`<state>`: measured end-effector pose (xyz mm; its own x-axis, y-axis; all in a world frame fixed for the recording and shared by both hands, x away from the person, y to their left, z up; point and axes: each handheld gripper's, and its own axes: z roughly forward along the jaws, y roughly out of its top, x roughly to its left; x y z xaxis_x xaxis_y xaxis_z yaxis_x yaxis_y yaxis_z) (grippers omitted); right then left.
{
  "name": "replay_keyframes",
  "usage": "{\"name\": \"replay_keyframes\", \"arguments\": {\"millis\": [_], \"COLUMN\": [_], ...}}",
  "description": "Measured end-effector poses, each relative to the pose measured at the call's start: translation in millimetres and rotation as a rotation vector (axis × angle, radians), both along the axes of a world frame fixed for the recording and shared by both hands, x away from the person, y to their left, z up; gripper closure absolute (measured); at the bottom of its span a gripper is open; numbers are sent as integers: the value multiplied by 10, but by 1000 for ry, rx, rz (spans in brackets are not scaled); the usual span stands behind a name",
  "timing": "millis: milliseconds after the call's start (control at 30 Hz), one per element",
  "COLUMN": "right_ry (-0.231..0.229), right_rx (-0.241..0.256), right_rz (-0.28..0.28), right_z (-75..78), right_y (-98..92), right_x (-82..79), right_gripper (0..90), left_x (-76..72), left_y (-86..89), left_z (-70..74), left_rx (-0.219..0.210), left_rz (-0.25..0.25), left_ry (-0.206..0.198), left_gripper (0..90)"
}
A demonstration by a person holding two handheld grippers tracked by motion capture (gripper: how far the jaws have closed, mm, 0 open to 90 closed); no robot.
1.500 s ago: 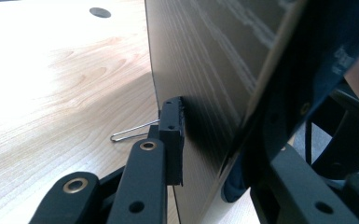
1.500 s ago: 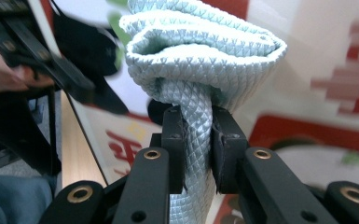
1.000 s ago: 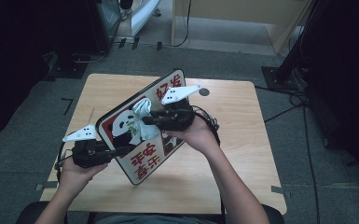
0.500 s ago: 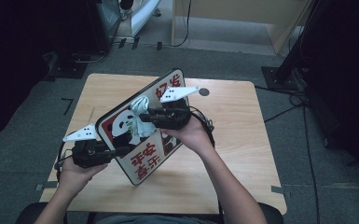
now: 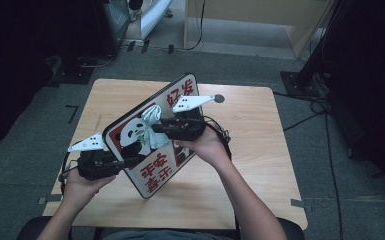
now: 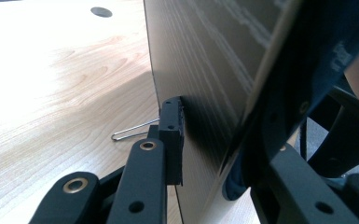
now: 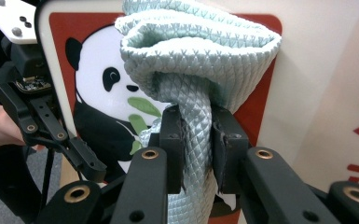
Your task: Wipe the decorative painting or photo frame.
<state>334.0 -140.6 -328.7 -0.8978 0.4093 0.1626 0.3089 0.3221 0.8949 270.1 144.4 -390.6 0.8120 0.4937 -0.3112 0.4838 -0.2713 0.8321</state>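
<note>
Since 1.0 s ago the right gripper (image 5: 156,127) has slid slightly leftward over the panda sign (image 5: 130,131). Left gripper (image 5: 130,161) fingers clamp the tilted sign's edge above the surface (image 5: 260,145); right fingers pinch the pale cloth (image 7: 193,60) against its face.

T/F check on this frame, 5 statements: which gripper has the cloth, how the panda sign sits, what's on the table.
1. The right gripper is shut on the pale green cloth. True.
2. The panda sign lies flat on the table. False: it is held up at a tilt, its lower edge near the tabletop.
3. The left gripper clamps the sign's edge. True.
4. The cloth is bunched against the sign's printed face. True.
5. A pair of scissors lies on the table behind the sign. False: a wire paper clip lies there.
</note>
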Motion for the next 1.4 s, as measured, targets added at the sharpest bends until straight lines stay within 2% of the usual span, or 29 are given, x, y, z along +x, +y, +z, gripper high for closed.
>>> {"name": "replay_keyframes", "arguments": {"millis": [467,1400], "right_ry": [27,57], "right_rx": [-17,-71], "right_rz": [-6,-10], "right_z": [-114,-472], "right_y": [-19,-72], "right_x": [-29,-133], "right_gripper": [760,758], "left_x": [7,19], "left_y": [3,8], "left_z": [0,-2], "left_rx": [1,-3], "left_rz": [-7,-21], "left_ry": [2,9], "left_gripper": [726,719]}}
